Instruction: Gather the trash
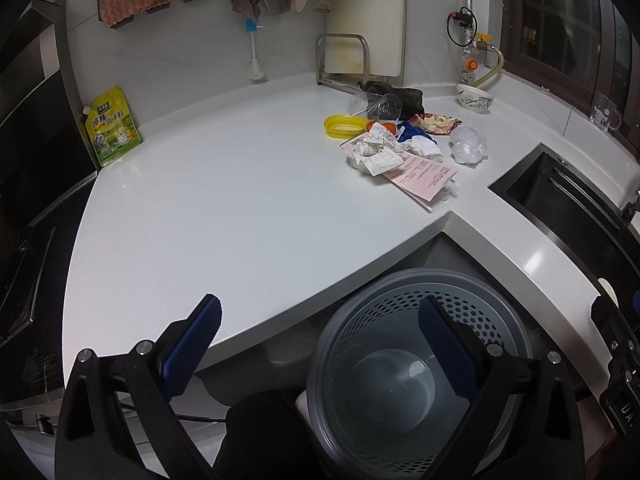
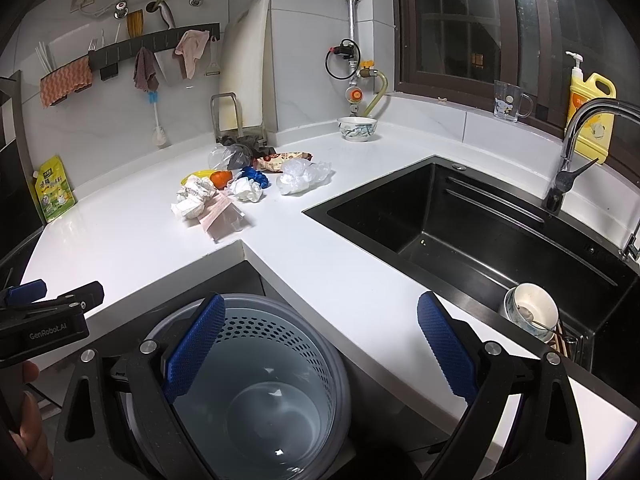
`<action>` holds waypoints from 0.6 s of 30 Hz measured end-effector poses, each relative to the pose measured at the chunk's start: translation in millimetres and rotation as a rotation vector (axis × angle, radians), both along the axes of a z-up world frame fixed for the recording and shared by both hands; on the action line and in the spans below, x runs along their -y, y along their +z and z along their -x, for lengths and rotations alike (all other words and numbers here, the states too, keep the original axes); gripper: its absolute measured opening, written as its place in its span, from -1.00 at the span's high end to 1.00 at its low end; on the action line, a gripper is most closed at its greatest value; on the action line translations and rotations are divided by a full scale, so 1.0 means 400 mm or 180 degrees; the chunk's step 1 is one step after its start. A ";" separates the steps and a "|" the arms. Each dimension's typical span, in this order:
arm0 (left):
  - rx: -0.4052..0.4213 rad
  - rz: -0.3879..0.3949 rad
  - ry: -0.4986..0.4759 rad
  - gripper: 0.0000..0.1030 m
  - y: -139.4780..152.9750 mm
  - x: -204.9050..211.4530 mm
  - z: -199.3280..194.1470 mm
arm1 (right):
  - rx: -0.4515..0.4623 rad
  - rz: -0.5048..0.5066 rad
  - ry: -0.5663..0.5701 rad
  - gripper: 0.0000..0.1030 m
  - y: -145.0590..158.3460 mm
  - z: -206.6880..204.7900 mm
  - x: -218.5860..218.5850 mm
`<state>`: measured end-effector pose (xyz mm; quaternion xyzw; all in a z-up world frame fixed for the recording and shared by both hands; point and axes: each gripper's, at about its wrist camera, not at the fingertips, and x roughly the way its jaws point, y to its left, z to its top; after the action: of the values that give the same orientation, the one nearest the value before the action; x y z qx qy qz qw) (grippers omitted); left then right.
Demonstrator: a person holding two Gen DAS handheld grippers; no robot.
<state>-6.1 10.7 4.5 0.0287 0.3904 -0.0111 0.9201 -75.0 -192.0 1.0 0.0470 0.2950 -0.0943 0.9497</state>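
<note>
Trash (image 1: 400, 148) beyond open tongs (image 1: 320, 344) (both pairs).

A waste bin (image 1: 420, 376) is set on the floor in the inner corner of the L-shaped counter (image 1: 224, 208), below its edge. On the counter, at 12 o'clock from the bin, a heap of trash (image 1: 394, 148) is gathered. Within the heap, crumpled paper (image 1: 374, 152) lies on a printed slip (image 1: 424, 178); a lid (image 1: 344, 125) is at 10 o'clock and a plastic bag (image 1: 468, 145) at 3 o'clock. Behind, a tipped cup (image 1: 380, 106) rests. A bowl (image 2: 357, 128) stands in the far corner. The sink (image 2: 480, 236) is sunk at 3 o'clock of the heap.
</note>
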 end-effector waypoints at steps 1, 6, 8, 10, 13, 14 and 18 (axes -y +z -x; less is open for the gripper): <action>-0.0001 -0.0003 0.0001 -0.88 -0.001 0.000 -0.001 | -0.0002 -0.0001 0.0004 -0.79 -0.001 -0.002 0.000; -0.0048 -0.0003 0.0032 -0.88 -0.014 0.006 -0.017 | -0.0016 -0.0031 0.0068 -0.79 -0.013 -0.017 0.005; -0.0071 0.0018 0.0062 -0.88 -0.020 0.010 -0.029 | -0.0019 -0.0039 0.0098 -0.79 -0.016 -0.029 0.012; -0.0088 0.0053 0.0074 -0.88 -0.022 0.015 -0.045 | -0.0018 -0.0047 0.0133 -0.79 -0.016 -0.043 0.021; -0.0143 0.0051 0.0085 -0.88 -0.031 0.032 -0.080 | -0.0004 -0.0068 0.0187 -0.79 -0.014 -0.068 0.041; -0.0161 0.0043 0.0089 -0.88 -0.034 0.039 -0.095 | 0.0005 -0.0071 0.0200 -0.79 -0.012 -0.078 0.050; -0.0125 -0.0003 0.0075 -0.88 -0.032 0.065 -0.153 | -0.0007 -0.0095 0.0254 -0.79 -0.010 -0.121 0.080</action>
<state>55.2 -15.2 -8.1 0.0243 0.4088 -0.0006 0.9123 -26.7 -223.9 -2.9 0.0493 0.2991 -0.0520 0.9515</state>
